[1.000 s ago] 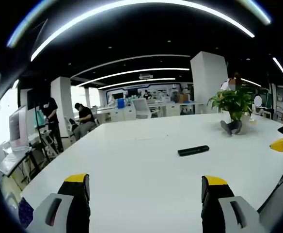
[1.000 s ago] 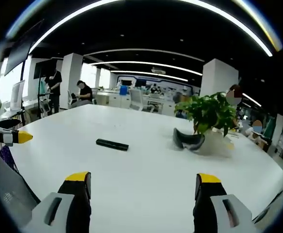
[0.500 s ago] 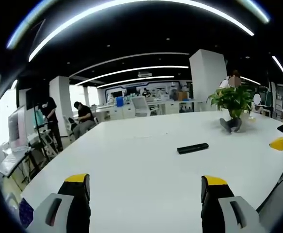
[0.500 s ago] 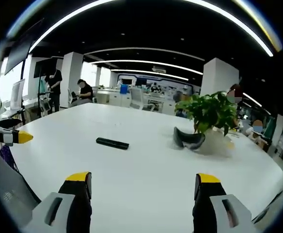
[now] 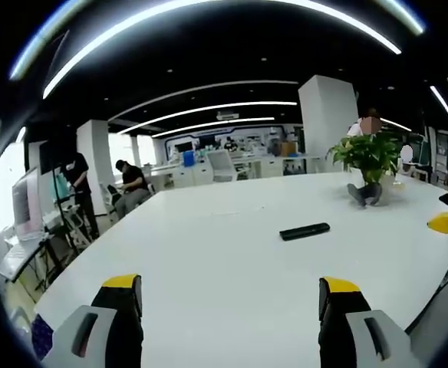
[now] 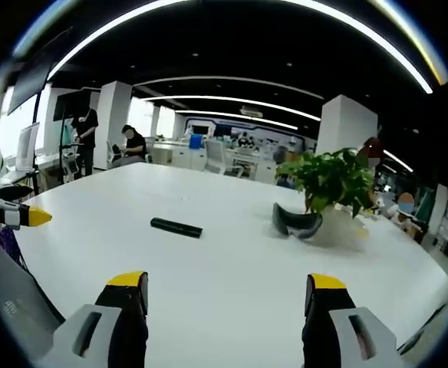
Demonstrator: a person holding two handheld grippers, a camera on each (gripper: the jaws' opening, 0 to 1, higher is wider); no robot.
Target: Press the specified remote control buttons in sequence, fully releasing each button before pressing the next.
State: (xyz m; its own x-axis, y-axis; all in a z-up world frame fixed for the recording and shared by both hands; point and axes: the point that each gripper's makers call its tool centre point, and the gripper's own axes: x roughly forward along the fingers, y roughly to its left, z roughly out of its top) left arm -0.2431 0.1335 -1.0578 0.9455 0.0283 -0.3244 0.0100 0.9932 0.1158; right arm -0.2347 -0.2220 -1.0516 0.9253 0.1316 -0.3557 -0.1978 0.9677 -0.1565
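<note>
Remote control (image 6: 176,227) lies on table (image 6: 232,268), left of plant (image 6: 331,180).

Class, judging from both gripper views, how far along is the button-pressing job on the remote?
Nothing looks done: the remote control lies alone on the white table, untouched. In hand: nothing; the left gripper and right gripper are both open, well short of it. Left: reaching the remote and every press. Its buttons are too small to see.
</note>
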